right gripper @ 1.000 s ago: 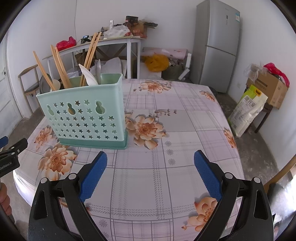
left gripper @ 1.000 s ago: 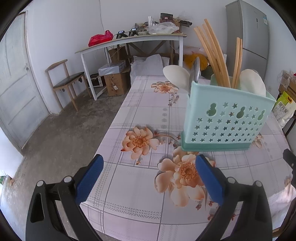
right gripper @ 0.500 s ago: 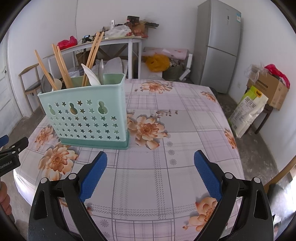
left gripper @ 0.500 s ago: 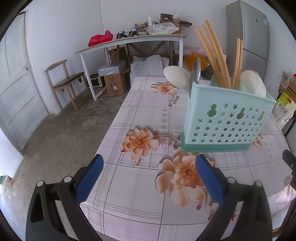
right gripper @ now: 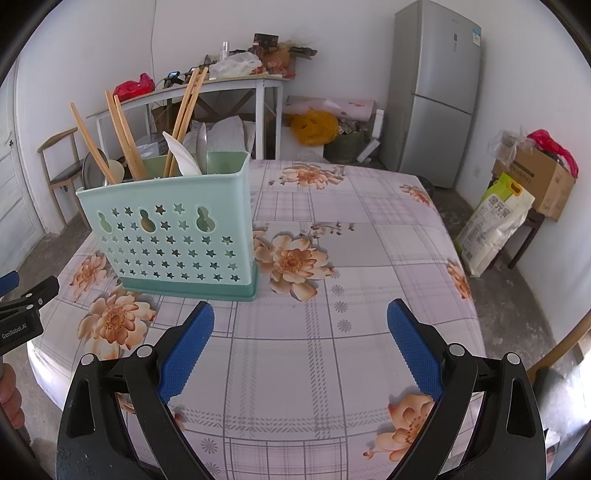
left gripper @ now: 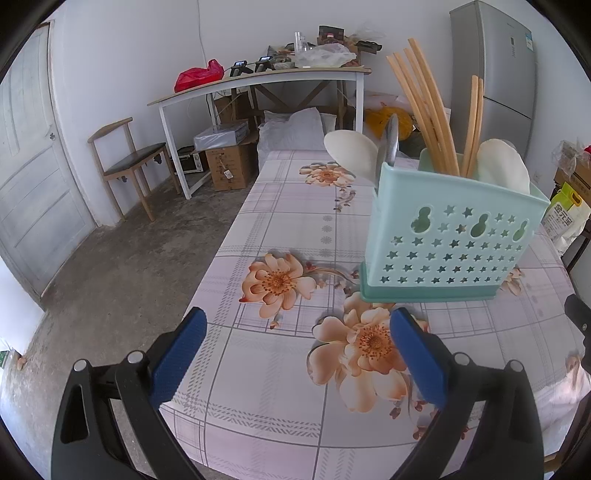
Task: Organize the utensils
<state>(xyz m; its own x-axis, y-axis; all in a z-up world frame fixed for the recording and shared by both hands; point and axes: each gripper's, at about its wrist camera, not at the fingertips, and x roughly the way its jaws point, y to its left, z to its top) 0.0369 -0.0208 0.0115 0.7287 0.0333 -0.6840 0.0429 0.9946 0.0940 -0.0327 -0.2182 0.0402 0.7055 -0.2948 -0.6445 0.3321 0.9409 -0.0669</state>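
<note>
both grippers gape wide, empty: left gripper (left gripper: 295,350), right gripper (right gripper: 301,341). utensil caddy (right gripper: 173,243) stands upright on the table (right gripper: 351,258), upper left of the right view, upper right of the left; neither looks nearer

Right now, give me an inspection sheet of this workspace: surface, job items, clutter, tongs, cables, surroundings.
Surface: table under a floral checked cloth.
Job items: mint caddy upright on the cloth, holding chopsticks, white spoons and a metal utensil. No loose utensils seen on the cloth.
Clutter: nothing seen on the cloth besides the caddy.
Tongs: left tongs open, empty, above the cloth; right tongs open, empty.
Cables: thin wire on the back wall.
Surroundings: fridge, desk piled with items, chair, door, boxes, sack.
</note>
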